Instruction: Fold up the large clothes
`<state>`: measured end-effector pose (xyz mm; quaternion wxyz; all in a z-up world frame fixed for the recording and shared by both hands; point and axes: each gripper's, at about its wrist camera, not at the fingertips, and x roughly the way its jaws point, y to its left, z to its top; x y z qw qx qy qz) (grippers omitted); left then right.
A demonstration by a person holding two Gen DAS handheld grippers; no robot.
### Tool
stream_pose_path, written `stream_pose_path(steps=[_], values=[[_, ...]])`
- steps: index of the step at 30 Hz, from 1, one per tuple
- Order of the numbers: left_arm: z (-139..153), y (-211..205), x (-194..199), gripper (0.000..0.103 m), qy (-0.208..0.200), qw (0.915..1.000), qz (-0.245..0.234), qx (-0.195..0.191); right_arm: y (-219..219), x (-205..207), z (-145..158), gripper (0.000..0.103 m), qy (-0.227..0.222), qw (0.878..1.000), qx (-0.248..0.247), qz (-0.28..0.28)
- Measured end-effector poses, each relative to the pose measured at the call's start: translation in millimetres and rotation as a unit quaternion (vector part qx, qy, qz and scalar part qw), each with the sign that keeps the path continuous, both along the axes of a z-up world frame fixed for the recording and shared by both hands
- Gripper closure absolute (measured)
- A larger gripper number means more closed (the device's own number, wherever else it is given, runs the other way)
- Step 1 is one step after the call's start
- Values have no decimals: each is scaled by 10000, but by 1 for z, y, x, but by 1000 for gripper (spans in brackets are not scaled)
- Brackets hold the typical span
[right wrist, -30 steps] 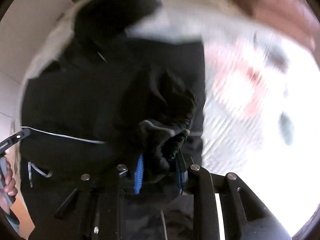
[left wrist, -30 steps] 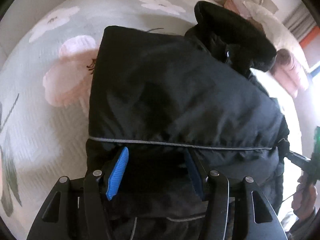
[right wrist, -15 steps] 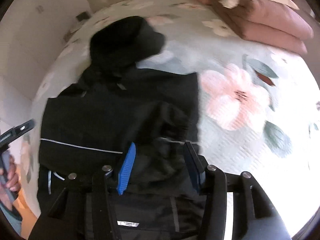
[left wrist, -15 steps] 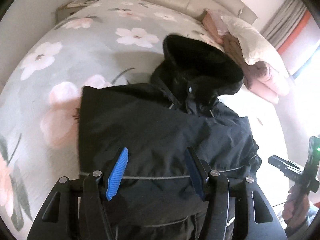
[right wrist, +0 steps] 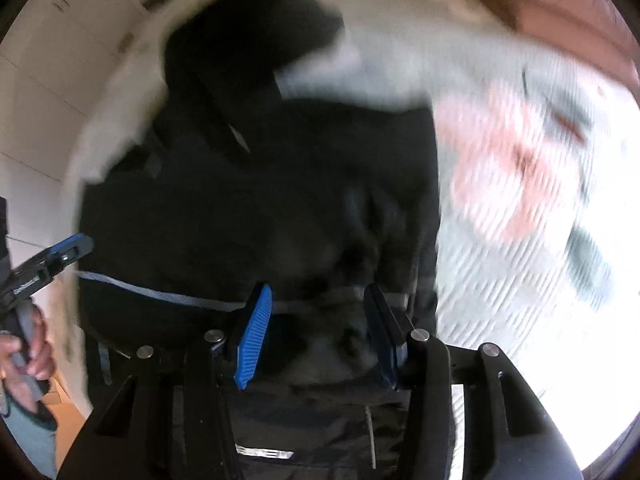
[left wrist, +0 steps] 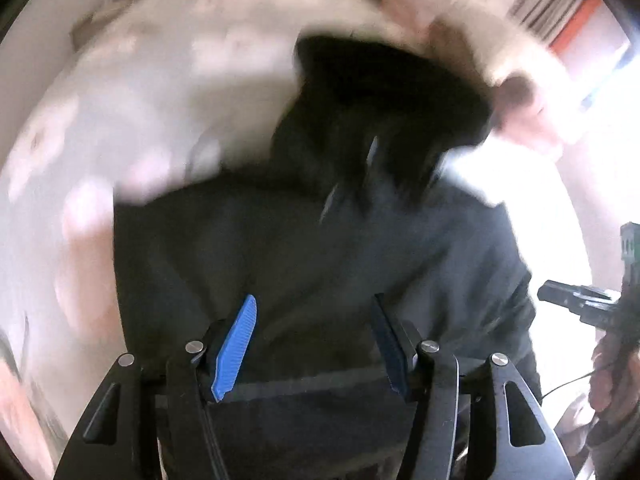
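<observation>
**Black jacket half-folded on the flowery bed, both claws empty**

So the black jacket (left wrist: 304, 256) filled the middle of both wrist views, lying on the floral bedspread (right wrist: 520, 208) with its hood (left wrist: 384, 96) up toward the top of the frame. Everything was pretty smeared with motion blur, so I couldn't make out fine creases.

The left gripper (left wrist: 316, 344) sat at the bottom centre of its view with its blue pads wide apart and nothing between them, just jacket fabric underneath. Same deal for the right gripper (right wrist: 320, 328): fingers spread, gripping nothing, hovering over the jacket's lower part near the grey stripe (right wrist: 160, 292).

My guess is both were apart because they were between grabs, lining up over the hem end for another fold toward the hood.
</observation>
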<state>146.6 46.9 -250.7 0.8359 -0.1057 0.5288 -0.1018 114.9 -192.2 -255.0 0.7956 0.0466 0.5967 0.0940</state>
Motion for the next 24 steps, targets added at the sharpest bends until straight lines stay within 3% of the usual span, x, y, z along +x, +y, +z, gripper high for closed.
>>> stream_pose_path(steps=[3,6,10,12,14,17,18,19,20,21,23,24], values=[[27,0,56,43,-392,9992,61,-26,7,33,40,50,-528,9986,11,-94],[30,-5,121,43,-520,9983,95,235,17,83,55,50,-855,9959,133,-274],[9,-10,196,43,-341,9988,170,317,36,136,51,50,-968,9943,133,-437],[-2,-11,228,43,-262,9993,187,168,36,153,43,50,-993,9939,52,-482],[-14,-23,244,43,-154,9998,136,75,47,174,26,50,-955,9943,-16,-475],[-45,-35,274,43,139,9996,84,236,50,195,7,50,-753,9950,-339,-554],[-57,-40,283,53,220,9994,53,279,50,206,-7,50,-591,9951,-523,-602],[-62,-43,286,73,194,9993,24,310,46,209,-16,54,-445,9954,-618,-589],[-63,-43,288,97,142,9990,56,428,46,216,-28,66,-265,9959,-699,-509],[-56,-38,285,98,2,9993,112,343,48,221,-37,87,-186,9961,-780,-369],[-14,-16,262,98,-662,9963,202,-508,48,224,-32,87,-464,9942,-935,-248],[15,-6,240,97,-1103,9911,232,-707,45,222,-22,87,-705,9932,-891,-269]])
